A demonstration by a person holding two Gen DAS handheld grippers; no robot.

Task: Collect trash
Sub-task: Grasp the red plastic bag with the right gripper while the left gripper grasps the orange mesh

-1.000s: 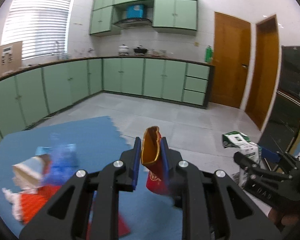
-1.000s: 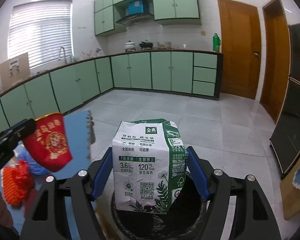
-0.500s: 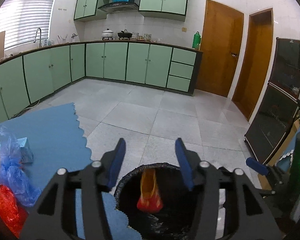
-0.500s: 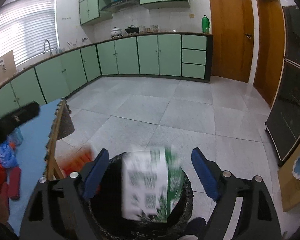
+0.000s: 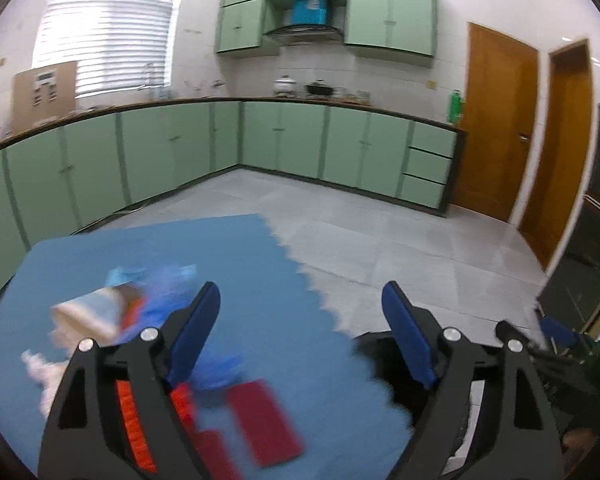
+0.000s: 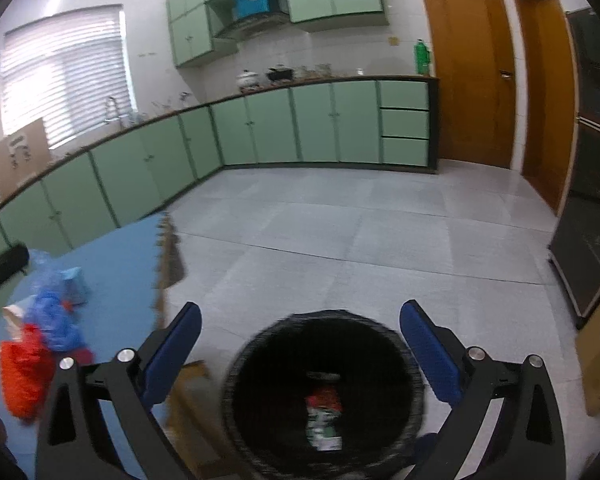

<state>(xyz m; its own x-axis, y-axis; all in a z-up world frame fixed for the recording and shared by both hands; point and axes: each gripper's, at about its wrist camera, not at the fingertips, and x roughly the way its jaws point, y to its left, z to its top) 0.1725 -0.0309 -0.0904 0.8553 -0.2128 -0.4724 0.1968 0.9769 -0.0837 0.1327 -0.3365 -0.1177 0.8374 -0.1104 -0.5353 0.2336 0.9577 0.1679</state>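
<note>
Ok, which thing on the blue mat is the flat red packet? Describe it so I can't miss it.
Start at the blue mat in the left wrist view. Near its front edge, just right of the left gripper's left finger, lies the flat red packet. Unlike the crumpled blue bag and orange netting, it is a smooth rectangle.

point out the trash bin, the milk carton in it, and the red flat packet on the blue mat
trash bin [image 6: 414,364]: right wrist view, right rim
milk carton [image 6: 324,428]: right wrist view, printed side
red flat packet [image 5: 266,422]: left wrist view, middle
</note>
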